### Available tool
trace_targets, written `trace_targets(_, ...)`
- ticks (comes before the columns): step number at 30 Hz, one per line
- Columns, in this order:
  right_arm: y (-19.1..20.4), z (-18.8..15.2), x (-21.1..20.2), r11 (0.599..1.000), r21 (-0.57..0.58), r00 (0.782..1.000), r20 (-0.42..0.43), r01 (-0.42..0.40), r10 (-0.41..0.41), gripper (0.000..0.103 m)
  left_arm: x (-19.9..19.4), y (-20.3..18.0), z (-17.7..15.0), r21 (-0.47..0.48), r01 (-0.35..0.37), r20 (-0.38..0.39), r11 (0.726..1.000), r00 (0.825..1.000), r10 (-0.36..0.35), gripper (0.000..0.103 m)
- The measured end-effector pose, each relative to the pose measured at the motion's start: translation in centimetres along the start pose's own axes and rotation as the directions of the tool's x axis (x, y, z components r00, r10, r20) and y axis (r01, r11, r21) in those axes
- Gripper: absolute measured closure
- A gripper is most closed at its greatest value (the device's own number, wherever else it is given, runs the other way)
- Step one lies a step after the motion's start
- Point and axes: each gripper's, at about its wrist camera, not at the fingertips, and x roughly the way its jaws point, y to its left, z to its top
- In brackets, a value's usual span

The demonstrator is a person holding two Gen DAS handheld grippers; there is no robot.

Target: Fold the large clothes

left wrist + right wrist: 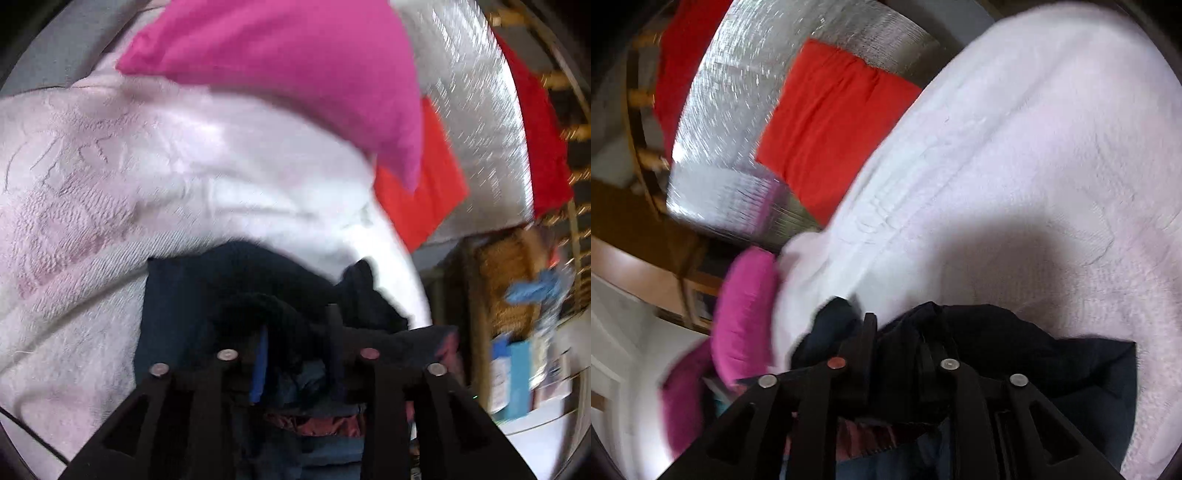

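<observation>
A dark navy garment (pixel 258 273) lies bunched on a pale pink towel-like cloth (pixel 110 184). In the left wrist view my left gripper (pixel 297 325) stands over it. Its fingers are apart, the blue pad face of one shows, and dark cloth lies loosely in the gap. In the right wrist view the same garment (pixel 1052 354) spreads to the right over the pale pink cloth (pixel 1015 147). My right gripper (pixel 897 332) is nearly closed and pinches a fold of it. Both views are motion-blurred.
A magenta cloth (pixel 277 55) (pixel 746 306) lies against the pink cloth. An orange-red cloth (pixel 424 184) (pixel 831 122) rests on a silver foil surface (pixel 472 110) (pixel 738 92), with a dark red cloth (pixel 543 140) at its far edge. A wicker basket (pixel 509 280) stands past the edge.
</observation>
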Motion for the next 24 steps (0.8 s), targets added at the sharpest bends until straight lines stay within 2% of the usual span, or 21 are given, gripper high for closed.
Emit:
trace_targets(1, -0.5, 0.2, -0.5, 0.998, 0.036, 0.999, 0.005, -0.050, 0.049, 0.076, -0.8, -0.1, 0.1, -0.017, 0.051, 0.026, 0.999, 0.998, -0.051, 0.049)
trace_targets(2, -0.8, 0.3, -0.7, 0.995, 0.056, 0.997, 0.011, -0.077, 0.077, 0.072, -1.6, -0.2, 0.1, -0.028, 0.082, 0.065, 0.996, 0.995, -0.080, 0.026)
trace_targets(3, -1.1, 0.3, -1.5, 0.989, 0.081, 0.993, 0.029, -0.120, 0.118, 0.057, -3.0, -0.4, -0.2, -0.035, 0.097, 0.133, 0.995, 0.987, -0.092, 0.018)
trace_targets(4, -1.2, 0.3, -2.1, 0.987, 0.089, 0.990, 0.049, -0.136, 0.132, 0.029, -5.4, -0.6, -0.8, -0.041, 0.125, 0.249, 0.991, 0.962, -0.111, 0.013)
trace_targets(5, -1.1, 0.2, -3.5, 0.985, 0.089, 0.985, 0.100, -0.147, 0.138, 0.007, -6.9, -0.8, -1.3, -0.039, 0.156, 0.308, 0.987, 0.941, -0.137, 0.012)
trace_targets(6, -0.9, 0.0, -5.2, 0.985, 0.083, 0.976, 0.168, -0.155, 0.139, 0.003, -8.1, -0.9, -1.6, -0.038, 0.178, 0.339, 0.983, 0.928, -0.155, 0.012)
trace_targets(7, -0.8, -0.2, -6.5, 0.983, 0.074, 0.966, 0.212, -0.168, 0.149, 0.002, -9.4, -1.1, -2.3, -0.048, 0.168, 0.358, 0.985, 0.923, -0.140, 0.011)
trace_targets(8, -0.4, -0.5, -7.8, 0.983, 0.056, 0.961, 0.230, -0.174, 0.156, 0.002, -10.2, -1.4, -3.1, -0.060, 0.130, 0.362, 0.990, 0.927, -0.100, 0.011)
trace_targets(11, 0.9, -2.3, -10.5, 0.991, -0.003, 0.975, 0.180, -0.130, 0.129, 0.002, -11.9, -2.2, -7.4, -0.038, 0.059, 0.343, 0.998, 0.938, -0.043, 0.011)
trace_targets(13, 1.4, -4.6, -12.4, 0.997, -0.041, 0.982, 0.171, -0.072, 0.078, 0.002, -12.4, -2.2, -10.9, -0.042, 0.011, 0.335, 0.999, 0.942, 0.004, 0.011)
trace_targets(15, 1.0, -7.0, -14.3, 0.998, -0.047, 0.985, 0.169, -0.035, 0.043, 0.002, -12.2, -1.9, -13.6, -0.059, 0.001, 0.317, 0.998, 0.948, 0.018, 0.011)
trace_targets(18, 0.1, -10.0, -16.6, 0.998, -0.037, 0.988, 0.146, -0.051, 0.055, 0.002, -12.1, -0.4, -18.4, -0.093, -0.069, 0.301, 0.993, 0.949, 0.095, 0.011)
trace_targets(21, -0.1, -13.4, -18.7, 0.996, -0.058, 0.989, 0.129, -0.064, 0.071, 0.002, -11.4, 1.0, -20.2, -0.116, -0.144, 0.254, 0.983, 0.952, 0.170, 0.011)
trace_targets(24, -0.4, -16.5, -19.9, 0.993, -0.094, 0.993, 0.077, -0.077, 0.084, 0.002, -10.7, 2.3, -20.0, -0.163, -0.209, 0.199, 0.964, 0.950, 0.240, 0.011)
